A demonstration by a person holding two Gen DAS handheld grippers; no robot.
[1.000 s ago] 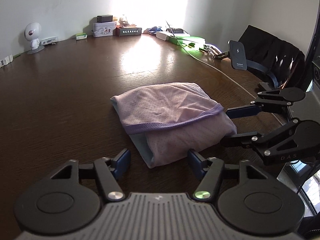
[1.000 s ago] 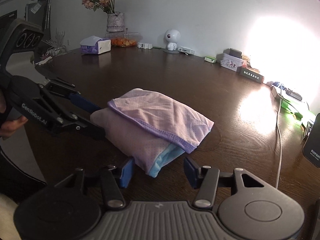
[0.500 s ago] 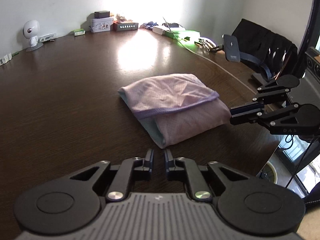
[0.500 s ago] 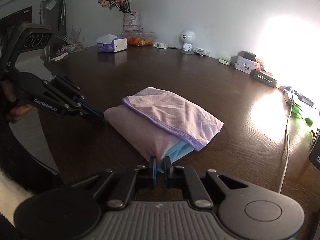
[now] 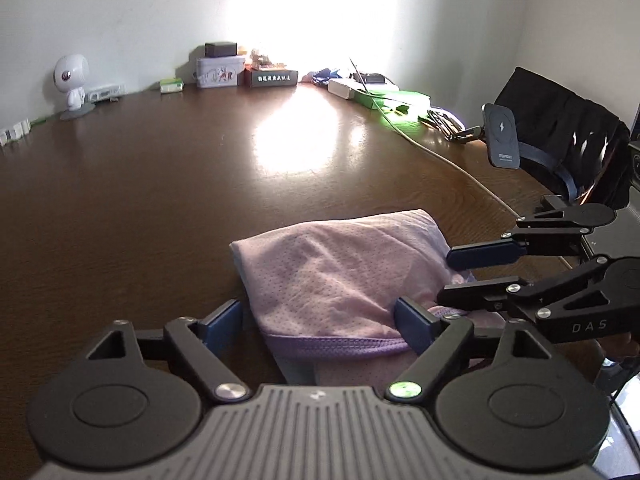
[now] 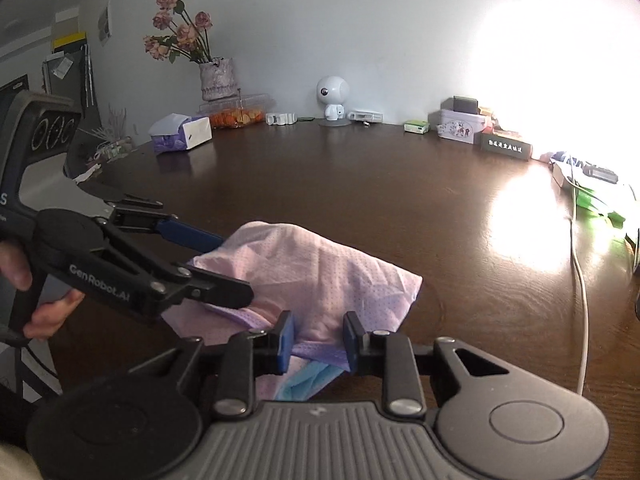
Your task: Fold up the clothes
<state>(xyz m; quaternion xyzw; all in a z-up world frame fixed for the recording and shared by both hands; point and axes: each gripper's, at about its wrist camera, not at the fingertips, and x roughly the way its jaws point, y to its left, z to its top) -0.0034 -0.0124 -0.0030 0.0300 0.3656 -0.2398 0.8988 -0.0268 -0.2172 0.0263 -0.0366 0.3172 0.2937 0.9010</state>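
Pink mesh garment (image 5: 336, 268), folded bundle, purple hem, blue layer beneath.

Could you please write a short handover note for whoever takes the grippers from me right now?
Left gripper: open, jaws on either side of the near edge of the pink shirt, not clamped.
Right gripper: open by a narrower gap, with the shirt's purple hem between its fingers; no pinch visible.
The shirt lies on the brown table as a compact folded bundle, a blue layer peeking out at one end.
Done: the shirt looks folded several times over.
Left: probably close both grippers on the near edge for one more fold or a tidy-up; that is my guess.
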